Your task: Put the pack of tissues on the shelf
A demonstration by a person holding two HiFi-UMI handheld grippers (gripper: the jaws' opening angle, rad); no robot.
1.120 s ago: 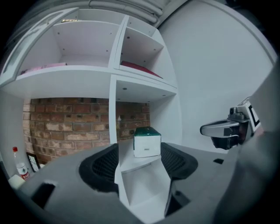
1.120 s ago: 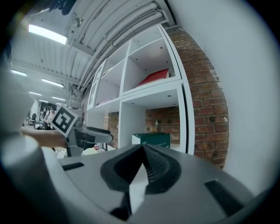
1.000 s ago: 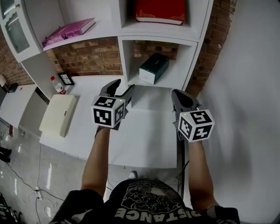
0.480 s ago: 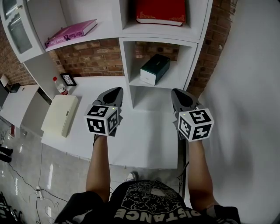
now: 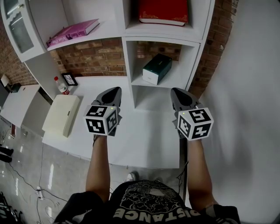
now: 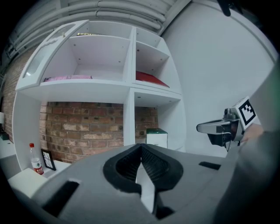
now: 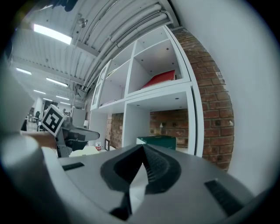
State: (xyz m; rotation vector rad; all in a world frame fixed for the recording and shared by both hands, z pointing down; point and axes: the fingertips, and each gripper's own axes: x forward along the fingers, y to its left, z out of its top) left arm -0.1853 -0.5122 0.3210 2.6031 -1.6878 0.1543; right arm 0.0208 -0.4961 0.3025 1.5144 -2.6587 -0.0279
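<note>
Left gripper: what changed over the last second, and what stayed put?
The left gripper closed its open jaws on nothing and shifted slightly left. The right gripper stayed shut and empty; the pack of tissues stayed on the shelf.

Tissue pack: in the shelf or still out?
In. The tissue pack sits on the board of the shelf compartment just below the red book.

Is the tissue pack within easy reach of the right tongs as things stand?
Probably yes: the pack of tissues sits in an open cubby ahead of the right tongs, nothing between.
</note>
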